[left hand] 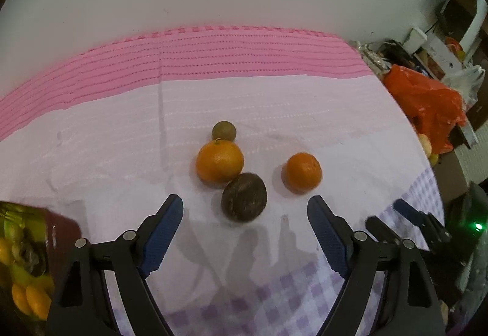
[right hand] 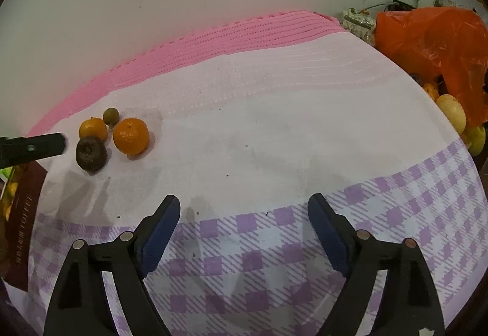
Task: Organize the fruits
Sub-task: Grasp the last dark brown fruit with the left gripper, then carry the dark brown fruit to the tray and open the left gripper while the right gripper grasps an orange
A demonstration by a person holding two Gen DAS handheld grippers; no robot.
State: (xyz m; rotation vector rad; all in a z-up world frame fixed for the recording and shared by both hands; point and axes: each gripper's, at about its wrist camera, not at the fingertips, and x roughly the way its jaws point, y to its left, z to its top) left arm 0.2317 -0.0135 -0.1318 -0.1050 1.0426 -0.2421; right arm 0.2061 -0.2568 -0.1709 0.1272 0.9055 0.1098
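— Left gripper (left hand: 245, 208): jaws spread wide, nothing between the blue pads (left hand: 161, 238), hovering low over the tablecloth (left hand: 122, 153).

— And straight ahead of it?

— Dark brown fruit (left hand: 244, 197) just beyond the fingertips at 12 o'clock, resting on the cloth. Touching it at 11 o'clock, the larger orange (left hand: 219, 162). Behind that orange, again at 12 o'clock and touching or nearly so, a small olive-green fruit (left hand: 224, 130). Off at 3 o'clock from the larger orange, apart from the cluster, the smaller orange (left hand: 302, 173).

— Right gripper?

— Right gripper (right hand: 244, 215): also wide apart, empty, poised above the purple checked border of the cloth. Same fruit group far off at 10 o'clock from it; the left gripper's black fingertip visible poking in from the 9 o'clock edge, just beside the dark fruit.

— Anything holding fruit already?

— At 8 o'clock in the left wrist view, a maroon box (left hand: 61, 232), partly cut off by the frame, with orange and yellow-green fruit inside. Lettering along its side in the right wrist view, too blurred to read with certainty.

— Beyond the cloth?

— Orange plastic bag (right hand: 436, 52) at 2 o'clock in the right wrist view, with yellow fruit (right hand: 453, 112) just below it at the table's edge.
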